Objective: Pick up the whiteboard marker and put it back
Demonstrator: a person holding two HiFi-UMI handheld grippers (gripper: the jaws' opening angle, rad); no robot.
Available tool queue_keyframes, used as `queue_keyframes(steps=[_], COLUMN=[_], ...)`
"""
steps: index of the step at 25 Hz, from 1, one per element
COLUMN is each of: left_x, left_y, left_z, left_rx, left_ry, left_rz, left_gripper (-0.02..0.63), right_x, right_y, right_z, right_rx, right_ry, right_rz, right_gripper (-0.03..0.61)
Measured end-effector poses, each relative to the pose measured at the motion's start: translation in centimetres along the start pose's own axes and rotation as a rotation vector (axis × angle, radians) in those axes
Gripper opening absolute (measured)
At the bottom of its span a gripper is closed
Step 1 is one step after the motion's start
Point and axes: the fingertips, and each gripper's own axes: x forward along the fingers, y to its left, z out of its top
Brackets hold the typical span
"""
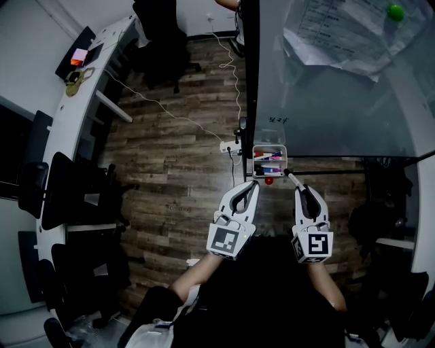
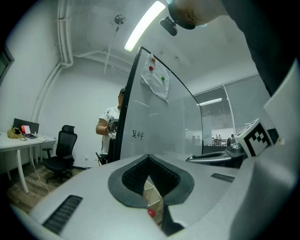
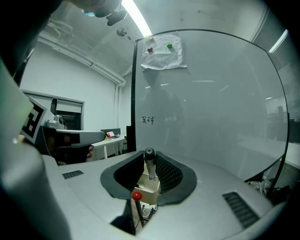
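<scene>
Right gripper [image 3: 149, 172]: its jaws are closed on the whiteboard marker [image 3: 149, 161], which is clamped between the two ribbed pads.
Marker: it is a slim pen with a dark end that sticks out past the jaw tips. In the head view it points toward the tray and stops just short of it.
Why held so: the grip sits low on the barrel and leaves the far end free. This looks meant for feeding that end into the tray.
Left gripper [image 1: 253, 184]: its jaws are together with nothing between them. It hangs just beside the right gripper and takes no part in the grip, probably waiting.
Tray [image 1: 270, 150]: a small white holder fixed to the lower edge of the whiteboard [image 1: 326, 102]. Other markers already lie in it, so it is the likely place to put this one back.
Red knob [image 1: 269, 181]: a small, round red knob sits just under the tray.
Board: it carries a small handwritten mark. Paper sheets [image 1: 340, 34] are pinned near its top by a green magnet [image 1: 395, 11].
Hard to tell: whether the marker touches the tray rim, the marker's ink colour, and how many pens the tray holds.
Cut off: the person's hands are hidden behind the marker cubes.
</scene>
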Motion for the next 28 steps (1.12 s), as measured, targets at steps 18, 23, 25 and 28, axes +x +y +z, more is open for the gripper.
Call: queue_keyframes(steps=[18,23,25,28], left_x=[0.1,0.1,0.1,0.1], left_y=[0.2,0.4,0.4,0.4], left_z=[0.1,0.3,0.3,0.1], left_rx=[-0.007,-0.006,-0.008,-0.011], left_ry=[-0.013,-0.018,-0.017,-0.012], left_rz=[0.008,0.017,0.017,0.016], left_gripper=[0.008,0.008,0.008,0.008], right_x=[-0.6,-0.5,-0.6,-0.6], right_y=[0.1,0.1,0.1,0.2], right_z=[1.3,1.4,1.3,1.1], right_rx=[-0.001,-0.004,0.002,-0.001], right_ry=[-0.025,-0.027,-0.028,-0.025], right_rz=[0.012,0.011,0.010,0.010], right_gripper=[0.086,0.086,0.086,0.086])
